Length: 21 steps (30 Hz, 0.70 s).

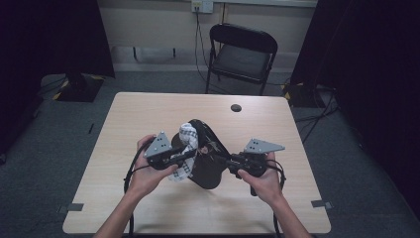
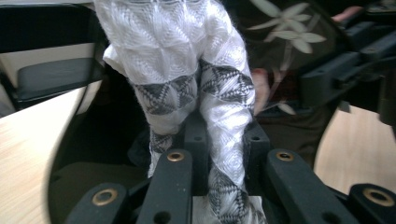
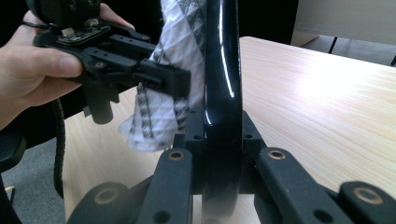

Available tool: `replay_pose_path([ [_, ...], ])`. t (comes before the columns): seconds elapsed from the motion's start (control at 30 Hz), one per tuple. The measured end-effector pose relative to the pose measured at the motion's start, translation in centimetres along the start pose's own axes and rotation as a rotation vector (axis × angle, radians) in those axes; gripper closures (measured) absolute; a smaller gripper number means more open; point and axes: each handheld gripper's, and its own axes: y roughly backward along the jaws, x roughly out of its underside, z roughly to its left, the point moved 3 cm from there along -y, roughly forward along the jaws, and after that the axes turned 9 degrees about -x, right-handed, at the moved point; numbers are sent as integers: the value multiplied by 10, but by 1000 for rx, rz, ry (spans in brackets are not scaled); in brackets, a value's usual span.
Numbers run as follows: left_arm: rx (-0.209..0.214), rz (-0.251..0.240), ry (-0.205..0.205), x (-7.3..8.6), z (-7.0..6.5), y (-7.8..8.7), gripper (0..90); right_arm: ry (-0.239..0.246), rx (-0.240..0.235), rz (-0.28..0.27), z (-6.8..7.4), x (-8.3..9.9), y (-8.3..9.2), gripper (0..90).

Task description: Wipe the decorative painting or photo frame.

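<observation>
High view: we see one black plate [image 1: 208, 158] held on edge above the middle of the table [image 1: 148, 114], with one white, grey-patterned cloth [image 1: 187, 144] pressed against its left face. Our left gripper [image 1: 187, 156] has its jaws closed on the cloth; our right gripper [image 1: 225, 159] pinches the plate's rim. One folding chair [image 1: 242, 54] stands beyond the table. We read no writing.
</observation>
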Motion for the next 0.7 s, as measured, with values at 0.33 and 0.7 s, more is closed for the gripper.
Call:
replay_pose_path([
  [0.33, -56, 35, -13, 5, 9, 0, 780, -1, 8, -1, -1, 0, 0, 807],
  [0.7, -144, 61, 54, 22, 45, 10, 779, 1, 3, 0, 0, -1, -1, 804],
])
